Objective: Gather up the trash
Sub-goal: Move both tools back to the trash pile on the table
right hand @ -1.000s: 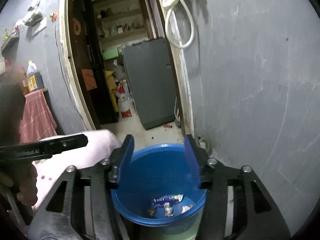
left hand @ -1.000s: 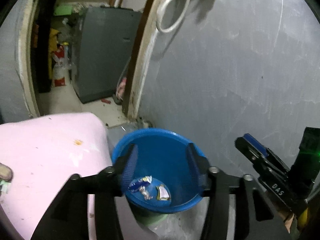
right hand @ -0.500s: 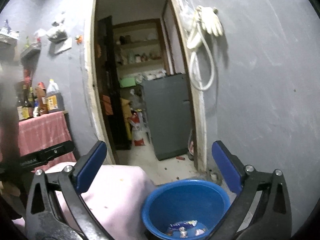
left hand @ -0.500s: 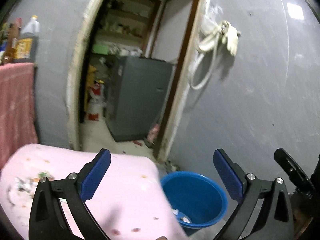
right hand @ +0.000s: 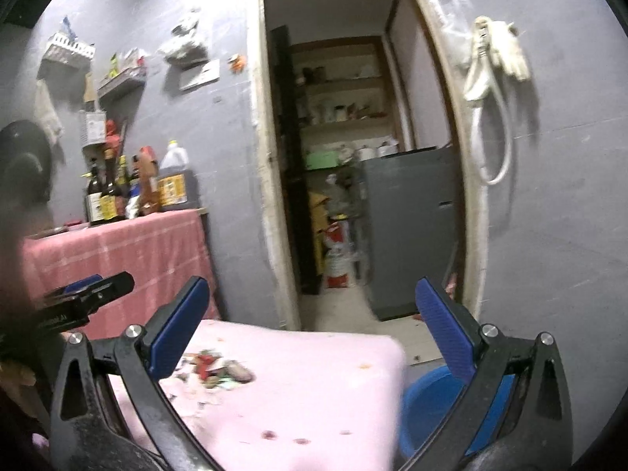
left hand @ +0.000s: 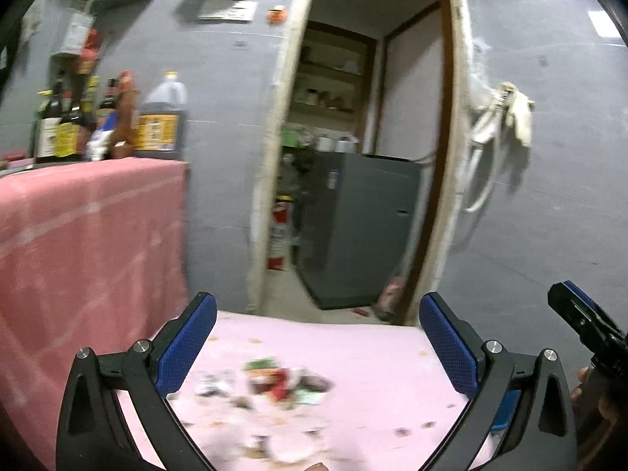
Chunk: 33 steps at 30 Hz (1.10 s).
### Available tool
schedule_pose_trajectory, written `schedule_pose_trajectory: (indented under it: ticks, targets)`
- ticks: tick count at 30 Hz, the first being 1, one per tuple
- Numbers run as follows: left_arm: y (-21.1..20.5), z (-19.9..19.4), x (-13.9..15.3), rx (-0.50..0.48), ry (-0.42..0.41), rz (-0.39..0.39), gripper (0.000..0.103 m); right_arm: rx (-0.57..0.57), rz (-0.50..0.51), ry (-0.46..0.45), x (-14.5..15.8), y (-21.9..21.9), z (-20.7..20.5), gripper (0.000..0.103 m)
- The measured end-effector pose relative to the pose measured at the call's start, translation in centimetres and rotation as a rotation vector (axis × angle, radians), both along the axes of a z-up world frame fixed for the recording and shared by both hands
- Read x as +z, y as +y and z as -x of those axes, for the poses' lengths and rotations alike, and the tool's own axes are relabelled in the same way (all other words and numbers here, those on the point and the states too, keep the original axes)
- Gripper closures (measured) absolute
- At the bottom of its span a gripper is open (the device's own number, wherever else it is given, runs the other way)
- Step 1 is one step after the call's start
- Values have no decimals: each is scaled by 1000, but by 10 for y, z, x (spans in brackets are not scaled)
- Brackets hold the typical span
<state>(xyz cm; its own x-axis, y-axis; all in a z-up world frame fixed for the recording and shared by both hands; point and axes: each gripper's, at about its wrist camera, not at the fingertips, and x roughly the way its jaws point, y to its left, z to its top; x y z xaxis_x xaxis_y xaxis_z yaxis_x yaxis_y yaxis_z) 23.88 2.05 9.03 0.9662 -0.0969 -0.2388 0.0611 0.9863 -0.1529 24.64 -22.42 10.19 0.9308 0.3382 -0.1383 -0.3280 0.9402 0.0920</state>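
Both tools gape with nothing held: left tool (left hand: 318,337), right tool (right hand: 312,318); each hangs above the pink bench (right hand: 314,392); scraps (left hand: 274,386) lie heaped left of centre; bin (right hand: 426,404) stands low right; next grab seems due, calling for a descent onto the heap.

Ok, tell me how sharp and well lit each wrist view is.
Left wrist view: motion blur smears the trash pile and pink table, while the left gripper stays crisp. Right wrist view: sharper, though the trash pile is soft; the white hose casts a hard shadow on the grey wall. Both views: dim light, fisheye bending the doorframe.
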Motion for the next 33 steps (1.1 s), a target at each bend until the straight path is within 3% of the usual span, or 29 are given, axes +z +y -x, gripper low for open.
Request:
schedule_pose_trajectory:
  ticks: [7,13,21,27,33]
  targets:
    - [54,7,-30,106,38,-8,2,94,45,50,-22,53,-18,0]
    - [74,-2,-61,128,118,-6,2,137,98,109,-46,84,-35,0]
    - [76,-34,-103,107,279,-53,2,204,196,278,-87,108,-72,0]
    - [89,-62,-128,81,405,16,3,231,240,415,-112,115,-95,0]
    - [89,-80,-134,48,454,18,18,256,277,516,-128,123,-110,4]
